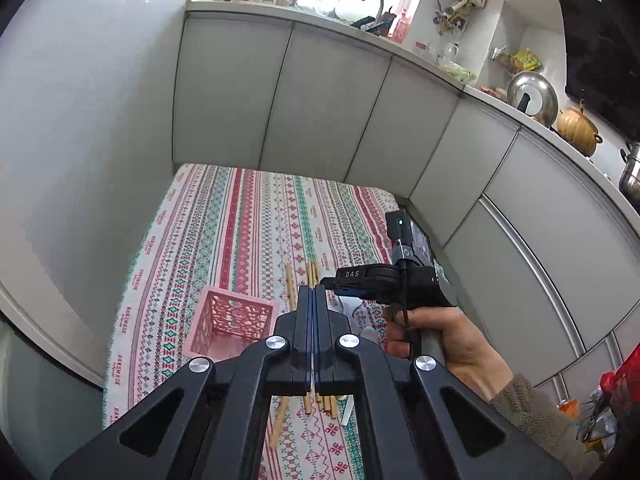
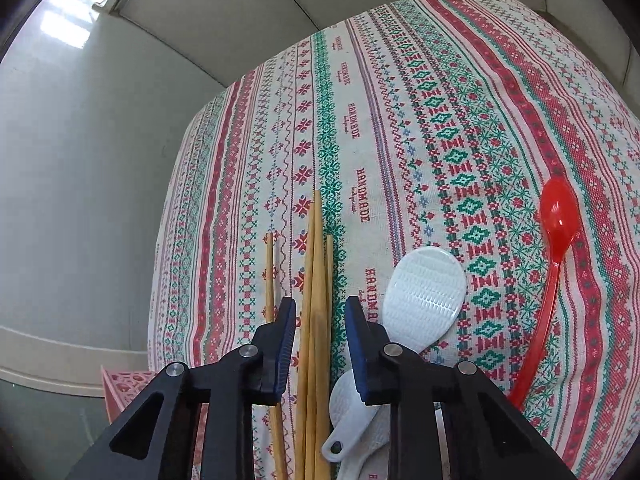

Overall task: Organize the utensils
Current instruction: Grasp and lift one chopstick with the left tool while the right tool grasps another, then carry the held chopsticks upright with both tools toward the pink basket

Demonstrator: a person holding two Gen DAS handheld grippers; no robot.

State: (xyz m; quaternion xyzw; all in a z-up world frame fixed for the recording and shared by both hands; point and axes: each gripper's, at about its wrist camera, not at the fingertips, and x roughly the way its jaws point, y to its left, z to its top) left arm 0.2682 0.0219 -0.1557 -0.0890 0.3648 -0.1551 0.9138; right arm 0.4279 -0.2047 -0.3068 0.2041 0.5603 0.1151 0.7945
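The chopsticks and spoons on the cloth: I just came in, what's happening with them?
A person is sorting utensils. The right hand-held gripper straddles the wooden chopsticks with its jaws apart, not yet gripping. The left hand-held gripper is shut and empty. The white rice paddle, red spoon and pink basket wait.

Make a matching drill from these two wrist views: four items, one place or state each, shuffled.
Items
1. basket
2. red spoon
3. chopsticks
4. left gripper

States
A. jaws shut, nothing between them
B. between the right gripper's open fingers
C. pink, openwork sides, near the cloth's left edge
D. alone on the cloth, right of the white paddle

Pairs: 1-C, 2-D, 3-B, 4-A
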